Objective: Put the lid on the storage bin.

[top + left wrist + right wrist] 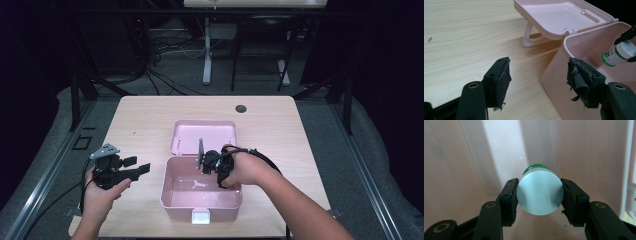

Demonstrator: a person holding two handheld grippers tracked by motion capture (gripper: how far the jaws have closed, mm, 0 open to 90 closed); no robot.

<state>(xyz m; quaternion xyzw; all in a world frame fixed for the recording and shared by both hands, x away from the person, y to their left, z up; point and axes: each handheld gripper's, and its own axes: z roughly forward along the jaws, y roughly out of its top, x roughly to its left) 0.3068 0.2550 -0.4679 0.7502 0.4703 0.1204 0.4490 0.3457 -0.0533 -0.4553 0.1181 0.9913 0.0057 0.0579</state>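
Right gripper (539,195): pinching 1 white-capped bottle (539,195) inside the pink box (172,200).
Left gripper (539,80): hovering beside it, jaws spread.

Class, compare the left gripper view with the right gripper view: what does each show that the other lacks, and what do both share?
Left gripper view alone: the wooden table, the open lid with its handle, the left hand-held gripper open and empty, and the bottle's label.
Right gripper view alone: the right hand-held gripper clamped on the bottle's cap, seen end-on.
Both: the pink box and the bottle held inside it.
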